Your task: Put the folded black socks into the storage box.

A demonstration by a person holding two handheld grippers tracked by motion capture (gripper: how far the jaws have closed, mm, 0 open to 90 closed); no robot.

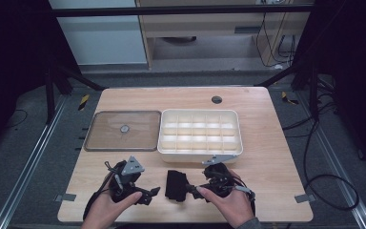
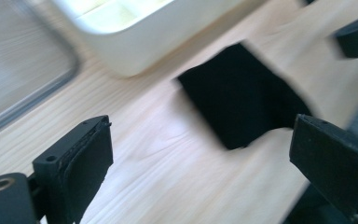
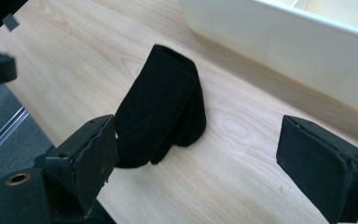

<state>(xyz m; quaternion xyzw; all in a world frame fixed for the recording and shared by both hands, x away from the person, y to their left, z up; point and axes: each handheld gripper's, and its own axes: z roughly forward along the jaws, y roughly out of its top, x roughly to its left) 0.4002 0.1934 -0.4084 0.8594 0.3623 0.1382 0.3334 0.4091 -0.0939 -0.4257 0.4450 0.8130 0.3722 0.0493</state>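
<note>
High view shows the pale wooden worktop (image 1: 267,157) carrying, toward its far side, a white compartment tray (image 1: 199,151) and, just to its left, a flat clear lid (image 1: 123,130) with a small round knob in its middle. Nearer the person, between the two hands, lies a folded black cloth (image 1: 175,185), flat on the wood and close to the tray's near wall without touching it. The left hand-held gripper (image 1: 148,195) sits to the cloth's left, its tips pointing toward the cloth; in the left gripper view its two black jaws stand wide apart with bare wood between them and the cloth (image 2: 242,95) lying beyond, untouched. The right hand-held gripper (image 1: 190,190) sits at the cloth's right edge. In the right gripper view its jaws are also spread wide; the folded cloth (image 3: 161,105) lies just ahead of one jaw, with the other well clear, and neither pad presses on it, so it grips nothing.
</note>
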